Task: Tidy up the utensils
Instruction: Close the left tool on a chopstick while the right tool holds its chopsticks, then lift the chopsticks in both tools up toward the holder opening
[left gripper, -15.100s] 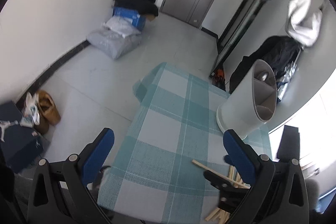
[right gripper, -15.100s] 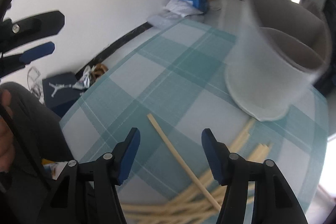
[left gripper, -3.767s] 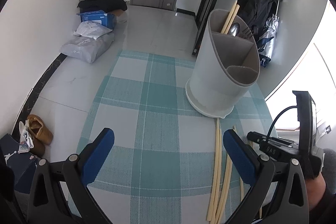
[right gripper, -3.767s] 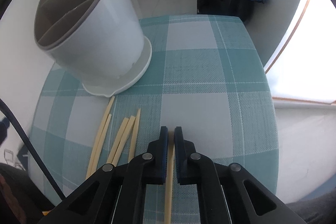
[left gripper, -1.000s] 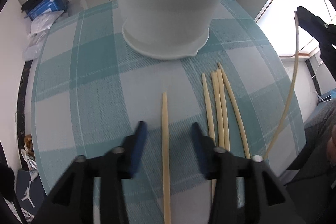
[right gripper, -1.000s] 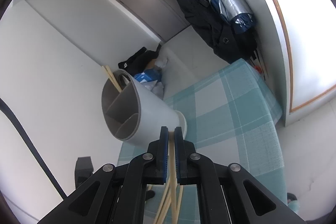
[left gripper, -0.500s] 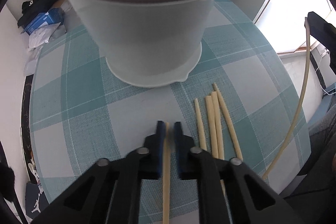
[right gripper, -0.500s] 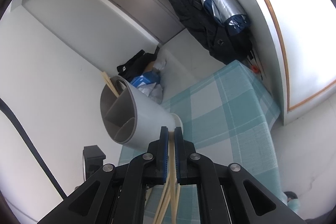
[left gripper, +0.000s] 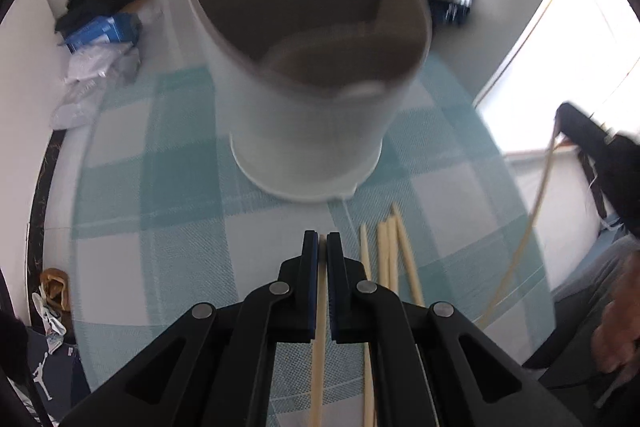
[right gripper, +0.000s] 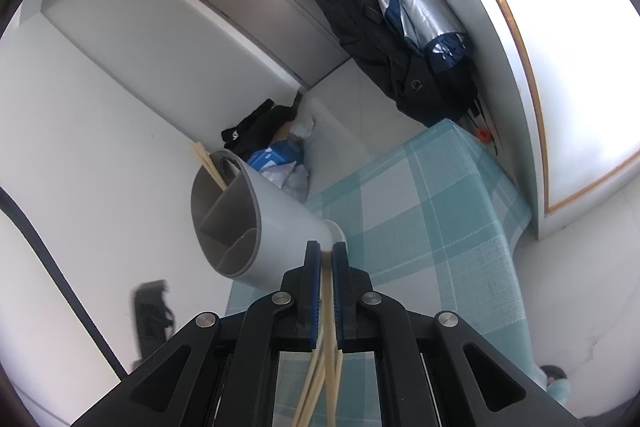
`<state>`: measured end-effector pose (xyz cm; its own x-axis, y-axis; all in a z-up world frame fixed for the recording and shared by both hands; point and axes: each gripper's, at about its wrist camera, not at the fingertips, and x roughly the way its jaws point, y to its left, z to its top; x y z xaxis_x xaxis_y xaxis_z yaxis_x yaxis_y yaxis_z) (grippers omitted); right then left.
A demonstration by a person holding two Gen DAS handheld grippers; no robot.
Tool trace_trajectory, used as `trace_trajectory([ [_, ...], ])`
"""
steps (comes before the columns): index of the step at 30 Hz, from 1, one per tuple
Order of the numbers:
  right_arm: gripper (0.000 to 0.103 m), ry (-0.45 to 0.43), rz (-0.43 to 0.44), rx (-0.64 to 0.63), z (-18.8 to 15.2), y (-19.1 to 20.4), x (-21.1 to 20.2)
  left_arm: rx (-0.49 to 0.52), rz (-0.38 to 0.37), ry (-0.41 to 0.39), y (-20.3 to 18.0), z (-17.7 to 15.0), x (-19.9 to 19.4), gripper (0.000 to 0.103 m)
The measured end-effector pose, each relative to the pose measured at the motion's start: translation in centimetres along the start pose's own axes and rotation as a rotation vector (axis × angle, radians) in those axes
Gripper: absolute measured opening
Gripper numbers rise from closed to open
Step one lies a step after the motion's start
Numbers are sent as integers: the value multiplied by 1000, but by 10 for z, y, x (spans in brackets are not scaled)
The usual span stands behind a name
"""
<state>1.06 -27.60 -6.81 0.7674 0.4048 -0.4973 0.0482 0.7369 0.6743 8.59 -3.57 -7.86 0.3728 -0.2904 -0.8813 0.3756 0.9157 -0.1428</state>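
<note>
Chopstick (left gripper: 319,315) between left hand-held gripper (left gripper: 322,247) pads

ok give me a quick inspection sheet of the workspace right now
surface: table under a teal checked cloth.
job's things: grey divided holder with chopsticks in its back compartment; four loose chopsticks on the cloth.
clutter: nothing seen on the table.
grippers: left gripper shut on one chopstick; right gripper shut on another chopstick.
cables: black cable.
surroundings: door, hanging coats, umbrella, bags on the floor.
</note>
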Motion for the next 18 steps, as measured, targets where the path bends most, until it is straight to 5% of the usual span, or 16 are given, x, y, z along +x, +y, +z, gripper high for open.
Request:
trace_trajectory([
  [18, 5, -44, -26, -105, -9, 34, -3, -83, -40, -288, 4, 1, -81, 1],
])
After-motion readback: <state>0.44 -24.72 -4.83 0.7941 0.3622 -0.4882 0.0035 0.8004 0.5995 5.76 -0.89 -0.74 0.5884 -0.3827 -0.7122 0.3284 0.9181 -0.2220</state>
